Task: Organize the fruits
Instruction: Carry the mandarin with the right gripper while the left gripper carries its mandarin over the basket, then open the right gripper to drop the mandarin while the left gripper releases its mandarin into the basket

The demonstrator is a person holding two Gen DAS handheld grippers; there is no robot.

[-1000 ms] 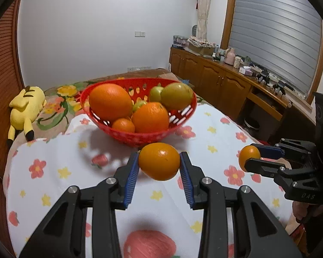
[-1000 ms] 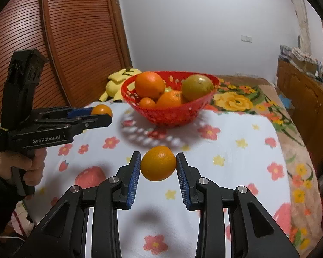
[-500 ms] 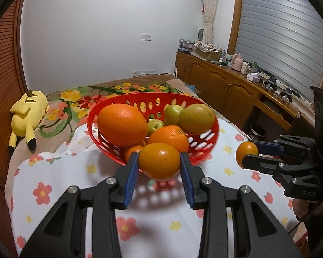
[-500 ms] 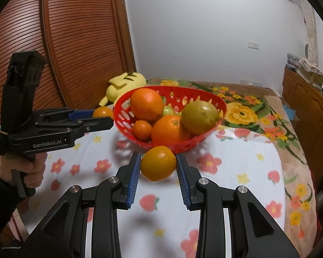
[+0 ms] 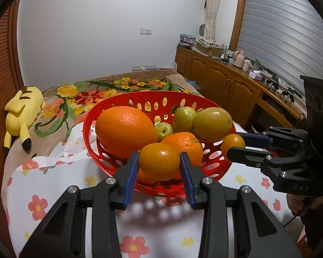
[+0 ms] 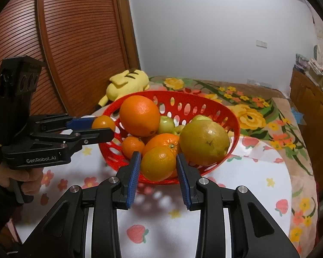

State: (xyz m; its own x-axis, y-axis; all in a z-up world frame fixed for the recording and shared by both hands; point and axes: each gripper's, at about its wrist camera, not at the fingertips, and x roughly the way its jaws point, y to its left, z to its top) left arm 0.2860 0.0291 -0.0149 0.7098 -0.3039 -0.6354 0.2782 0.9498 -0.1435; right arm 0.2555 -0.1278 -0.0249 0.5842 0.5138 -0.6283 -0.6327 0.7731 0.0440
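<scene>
The left gripper (image 5: 159, 167) fingers pinch an orange (image 5: 159, 163), and the right gripper (image 6: 158, 165) fingers pinch another orange (image 6: 158, 163), both beside the red basket (image 5: 157, 99).

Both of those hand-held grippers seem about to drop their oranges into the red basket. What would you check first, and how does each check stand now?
1. Left hand-held gripper clamps its orange: ok.
2. Right hand-held gripper clamps its orange: ok.
3. Red basket upright on the flowered cloth: ok.
4. Free space in the basket: not ok in front, already heaped; open toward the back.
5. Oranges over the rim: cannot tell.
6. The two grippers stand apart: ok.
</scene>
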